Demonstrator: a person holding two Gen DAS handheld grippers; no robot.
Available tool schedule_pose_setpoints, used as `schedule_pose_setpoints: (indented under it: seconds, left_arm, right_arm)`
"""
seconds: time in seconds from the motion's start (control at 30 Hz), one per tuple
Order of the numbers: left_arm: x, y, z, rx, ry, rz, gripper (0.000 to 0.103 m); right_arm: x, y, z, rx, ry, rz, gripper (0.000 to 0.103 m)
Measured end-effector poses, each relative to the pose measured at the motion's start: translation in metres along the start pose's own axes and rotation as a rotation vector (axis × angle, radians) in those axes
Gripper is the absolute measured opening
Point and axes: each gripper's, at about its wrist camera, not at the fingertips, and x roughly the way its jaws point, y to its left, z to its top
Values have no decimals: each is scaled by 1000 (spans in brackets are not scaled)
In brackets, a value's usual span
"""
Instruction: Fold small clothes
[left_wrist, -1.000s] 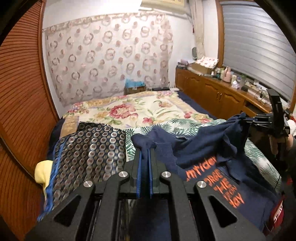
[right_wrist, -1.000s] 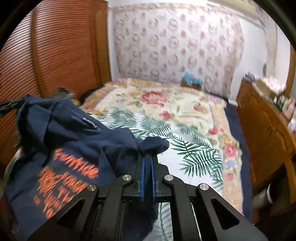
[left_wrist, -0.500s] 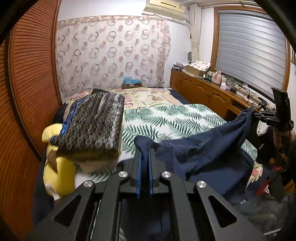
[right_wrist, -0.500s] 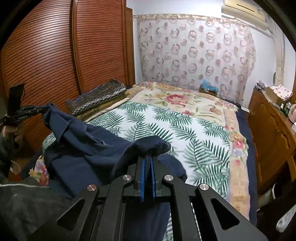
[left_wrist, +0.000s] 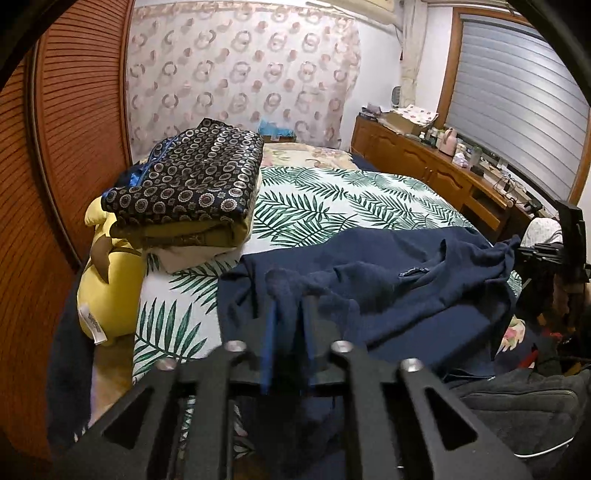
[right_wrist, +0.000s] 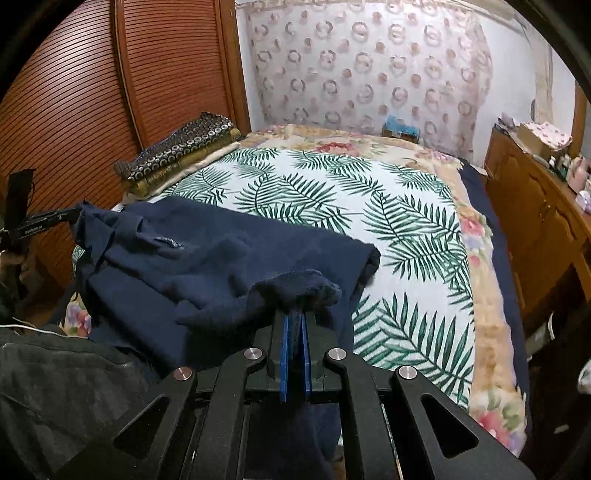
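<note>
A navy blue T-shirt (left_wrist: 388, 280) lies spread across the near edge of the bed, back side up; it also shows in the right wrist view (right_wrist: 207, 258). My left gripper (left_wrist: 290, 306) has its jaws a little apart with a bunched shirt edge between them, blurred. It also shows at the far left of the right wrist view (right_wrist: 70, 214), at the shirt's corner. My right gripper (right_wrist: 295, 317) is shut on a bunched corner of the shirt. It shows at the right edge of the left wrist view (left_wrist: 517, 251).
The bed has a palm-leaf sheet (right_wrist: 332, 192). A folded patterned stack (left_wrist: 192, 181) and a yellow plush (left_wrist: 110, 280) sit at its left side. A wooden louvred wardrobe (right_wrist: 92, 92) stands left, a wooden sideboard (left_wrist: 424, 162) right. Dark clothing (right_wrist: 55, 387) lies near me.
Both grippers came down and pulled back, laying the shirt on the bed's near edge. The left jaws have parted a little around the cloth.
</note>
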Motion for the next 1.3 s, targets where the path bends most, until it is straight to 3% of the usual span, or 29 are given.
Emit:
schedule_pose_setpoints:
  seconds: [0.17, 0.2, 0.7, 0.87, 0.93, 0.97, 1.3]
  left_arm:
    - [3, 4, 1, 12, -7, 19, 71]
    - [3, 5, 1, 11, -7, 22, 74]
    - [20, 30, 27, -43, -52, 70, 75]
    - [44, 51, 45, -68, -43, 85, 75]
    - [56, 54, 50, -55, -21, 92, 75]
    - [62, 55, 52, -46, -7, 90, 75]
    - [110, 45, 43, -4, 124, 56, 75]
  right_arm:
    - [-2, 6, 5, -10, 1, -4, 6]
    - [1, 6, 6, -9, 0, -4, 6]
    - [-27, 18, 28, -90, -102, -33, 9]
    - [-29, 8, 41, -76, -152, -53, 25]
    - [-21, 2, 44, -69, -150, -53, 41]
    - [-15, -2, 44, -62, -144, -53, 42]
    - [65, -28, 55, 6, -33, -72, 43]
